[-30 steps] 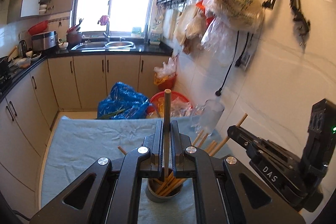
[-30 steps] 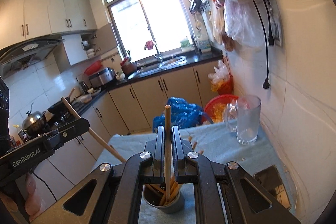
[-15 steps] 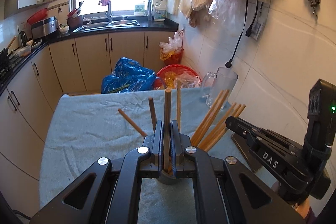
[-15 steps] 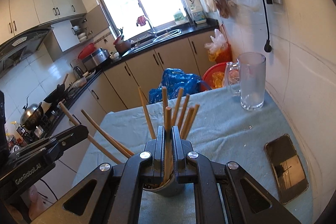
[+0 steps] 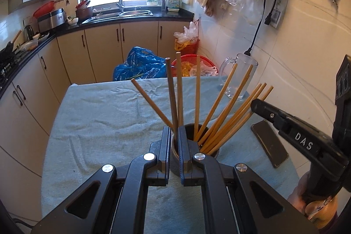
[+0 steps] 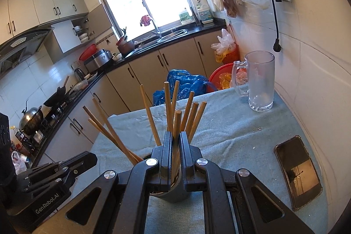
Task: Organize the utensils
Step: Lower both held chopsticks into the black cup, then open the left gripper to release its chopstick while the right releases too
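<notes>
Left gripper [image 5: 174, 135] has its two fingers pressed close on one brown chopstick [image 5: 171, 98]. That stick stands up with its low end in the dark cup [image 5: 214, 151]. More chopsticks [image 5: 230, 115] fan out of the cup. The cup sits on a blue cloth [image 5: 105, 124] that covers the table. A phone [image 5: 269, 144] lies on the cloth to the right, and a glass mug [image 5: 239, 78] stands far back by the wall. At the right, a hand [image 5: 311, 205] holds the other black gripper.

Right gripper [image 6: 174, 142], seen from its own camera, pinches one chopstick [image 6: 177, 122] too, and this stick goes down into the same cup [image 6: 175, 192]. Other sticks [image 6: 109, 131] lean out to the left. The mug [image 6: 260, 82] and the phone [image 6: 298, 170] are on the right side of the cloth [image 6: 230, 124].
</notes>
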Available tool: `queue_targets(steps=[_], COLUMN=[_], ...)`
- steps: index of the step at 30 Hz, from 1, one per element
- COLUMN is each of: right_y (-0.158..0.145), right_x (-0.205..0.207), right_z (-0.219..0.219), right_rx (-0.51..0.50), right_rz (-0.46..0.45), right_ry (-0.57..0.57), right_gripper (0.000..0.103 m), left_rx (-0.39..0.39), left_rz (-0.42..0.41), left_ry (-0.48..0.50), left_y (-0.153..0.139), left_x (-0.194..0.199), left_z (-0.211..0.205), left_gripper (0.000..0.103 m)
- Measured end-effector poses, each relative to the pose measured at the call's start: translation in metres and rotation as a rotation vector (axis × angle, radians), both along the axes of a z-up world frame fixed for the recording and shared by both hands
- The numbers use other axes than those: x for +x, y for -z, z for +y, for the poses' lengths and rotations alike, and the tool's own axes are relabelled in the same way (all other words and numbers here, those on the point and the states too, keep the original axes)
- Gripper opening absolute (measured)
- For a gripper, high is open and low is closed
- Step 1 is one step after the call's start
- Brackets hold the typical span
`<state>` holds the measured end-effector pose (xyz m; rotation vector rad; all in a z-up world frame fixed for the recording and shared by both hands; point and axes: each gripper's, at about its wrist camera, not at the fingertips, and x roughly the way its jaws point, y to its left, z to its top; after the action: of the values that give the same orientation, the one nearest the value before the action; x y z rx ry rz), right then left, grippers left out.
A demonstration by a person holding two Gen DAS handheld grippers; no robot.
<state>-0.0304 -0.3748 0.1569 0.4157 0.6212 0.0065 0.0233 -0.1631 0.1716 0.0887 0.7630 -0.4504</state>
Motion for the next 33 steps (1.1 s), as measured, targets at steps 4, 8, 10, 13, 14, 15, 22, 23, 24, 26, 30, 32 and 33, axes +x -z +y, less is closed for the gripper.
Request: queue_targets(steps=[4, 8, 10, 13, 14, 15, 22, 23, 24, 26, 30, 32, 33], right_y=[0.0, 0.0, 0.0, 0.001, 0.001, 0.001, -0.004, -0.005, -0.007, -0.009, -0.012, -0.014, -0.015], right_x=[-0.002, -0.004, -0.004, -0.006, -0.006, -0.007, -0.014, -0.015, -0.017, -0.02, -0.025, -0.029, -0.029], right_z=[0.0, 0.001, 0.001, 0.0, 0.0, 0.0, 0.001, 0.0, 0.001, 0.001, 0.0, -0.001, 0.0], right_rx=[-0.001, 0.001, 0.001, 0.004, 0.005, 0.005, -0.004, -0.003, -0.003, -0.002, -0.003, -0.003, -0.003], right_rz=[0.003, 0.006, 0.006, 0.009, 0.01, 0.01, -0.013, -0.016, -0.018, -0.024, -0.029, -0.029, -0.029], right_ry=[0.004, 0.006, 0.006, 0.007, 0.008, 0.008, 0.022, 0.025, 0.028, 0.033, 0.04, 0.043, 0.043], right_gripper=[0.009, 0.009, 0.009, 0.01, 0.013, 0.02, 0.042, 0.044, 0.047, 0.048, 0.049, 0.05, 0.05], left_rx=[0.019, 0.03, 0.035, 0.037, 0.038, 0.039, 0.046, 0.046, 0.045, 0.044, 0.044, 0.045, 0.046], left_rz=[-0.016, -0.013, -0.008, -0.002, -0.001, 0.0, -0.006, -0.006, -0.004, 0.0, 0.008, 0.007, 0.004], left_ry=[-0.01, -0.017, -0.022, -0.029, -0.032, -0.035, -0.044, -0.045, -0.045, -0.044, -0.049, -0.054, -0.057], left_y=[0.001, 0.005, 0.006, 0.009, 0.009, 0.01, 0.011, 0.011, 0.011, 0.011, 0.012, 0.011, 0.01], left_x=[-0.004, -0.005, -0.005, -0.005, -0.006, -0.006, -0.013, -0.014, -0.015, -0.017, -0.022, -0.024, -0.026], left_z=[0.001, 0.002, 0.003, 0.006, 0.007, 0.008, 0.012, 0.013, 0.014, 0.014, 0.019, 0.019, 0.02], left_gripper=[0.006, 0.006, 0.006, 0.006, 0.006, 0.006, 0.006, 0.006, 0.006, 0.006, 0.009, 0.016, 0.017])
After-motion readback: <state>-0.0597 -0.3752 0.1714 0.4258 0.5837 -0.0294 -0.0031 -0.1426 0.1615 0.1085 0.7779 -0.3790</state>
